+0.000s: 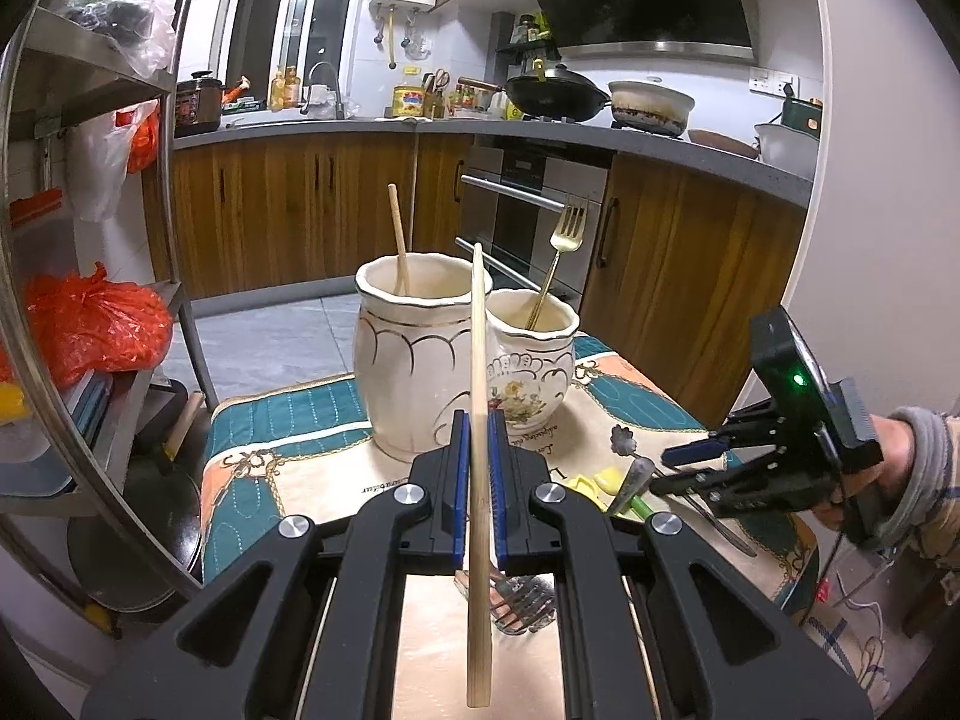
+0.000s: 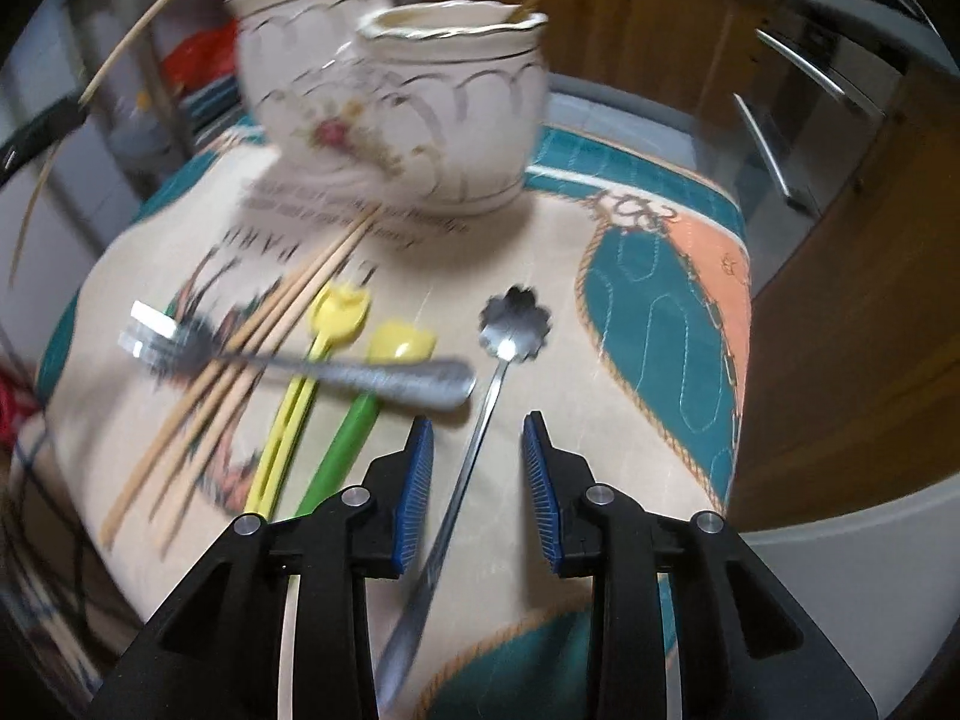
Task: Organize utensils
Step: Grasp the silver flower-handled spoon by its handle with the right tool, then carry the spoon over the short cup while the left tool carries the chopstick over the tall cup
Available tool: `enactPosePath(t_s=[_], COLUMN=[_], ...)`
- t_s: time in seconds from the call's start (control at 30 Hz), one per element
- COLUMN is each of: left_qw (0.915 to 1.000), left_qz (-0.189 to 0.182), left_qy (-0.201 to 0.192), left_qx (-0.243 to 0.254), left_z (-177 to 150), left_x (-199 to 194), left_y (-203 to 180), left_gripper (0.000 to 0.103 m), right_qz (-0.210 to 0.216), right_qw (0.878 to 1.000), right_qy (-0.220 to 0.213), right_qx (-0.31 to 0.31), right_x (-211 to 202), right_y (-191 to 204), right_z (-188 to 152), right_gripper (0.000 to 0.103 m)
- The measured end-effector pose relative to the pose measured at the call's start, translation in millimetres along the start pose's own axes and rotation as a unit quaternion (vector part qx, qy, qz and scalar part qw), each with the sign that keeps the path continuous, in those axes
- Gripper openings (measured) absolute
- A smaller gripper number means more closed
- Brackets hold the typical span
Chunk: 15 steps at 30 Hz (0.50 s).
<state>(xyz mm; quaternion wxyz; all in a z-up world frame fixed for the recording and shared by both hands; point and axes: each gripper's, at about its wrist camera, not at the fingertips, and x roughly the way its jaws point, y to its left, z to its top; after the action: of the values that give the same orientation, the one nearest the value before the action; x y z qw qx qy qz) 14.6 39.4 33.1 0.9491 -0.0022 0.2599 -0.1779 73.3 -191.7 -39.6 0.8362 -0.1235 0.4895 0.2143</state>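
Observation:
My left gripper [image 1: 478, 426] is shut on a wooden chopstick [image 1: 478, 324], held upright in front of two cream jars. The taller jar [image 1: 414, 360] holds one chopstick [image 1: 396, 240]. The shorter jar [image 1: 534, 360] holds a gold fork [image 1: 567, 234]. My right gripper [image 2: 477, 468] is open, tilted down over the tablecloth. The thin handle of a flower-headed silver spoon [image 2: 516, 324] lies on the cloth between its blue pads [image 2: 417, 480], untouched. Left of it a silver fork [image 2: 300, 360] lies across several chopsticks [image 2: 240, 372], a yellow utensil [image 2: 336, 312] and a green-handled one [image 2: 402, 342].
The small table's patterned cloth [image 2: 660, 312] drops off at the right edge. Wooden cabinets and an oven [image 1: 528, 222] stand behind the jars. A metal shelf with orange bags [image 1: 96, 324] is at the left. A sleeved hand [image 1: 900, 468] holds the right gripper [image 1: 660, 471].

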Motion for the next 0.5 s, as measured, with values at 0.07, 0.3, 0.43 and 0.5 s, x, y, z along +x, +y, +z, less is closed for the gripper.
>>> enactPosePath(t_s=[0.07, 0.3, 0.43, 0.5], left_qw=[1.0, 1.0, 1.0, 1.0], left_qz=[0.002, 0.0, -0.002, -0.002], left_qy=[0.0, 0.001, 0.0, -0.001], left_qx=[-0.001, -0.008, -0.008, -0.009], left_z=[0, -2, -3, -3], left_x=[-1, 2, 4, 6], left_y=[2, 4, 3, 4], left_gripper=[0.006, 0.006, 0.006, 0.006], right_qz=[-0.002, 0.007, 0.005, 0.006], right_qw=[1.0, 0.998, 0.997, 0.995], right_qy=[-0.012, -0.045, -0.063, -0.085], right_qx=[0.01, 0.041, 0.041, 0.042], right_x=[2, 7, 4, -6], right_y=[1, -7, -4, -4], right_z=[1, 3, 1, -2], right_gripper=[0.025, 0.005, 0.004, 0.002])
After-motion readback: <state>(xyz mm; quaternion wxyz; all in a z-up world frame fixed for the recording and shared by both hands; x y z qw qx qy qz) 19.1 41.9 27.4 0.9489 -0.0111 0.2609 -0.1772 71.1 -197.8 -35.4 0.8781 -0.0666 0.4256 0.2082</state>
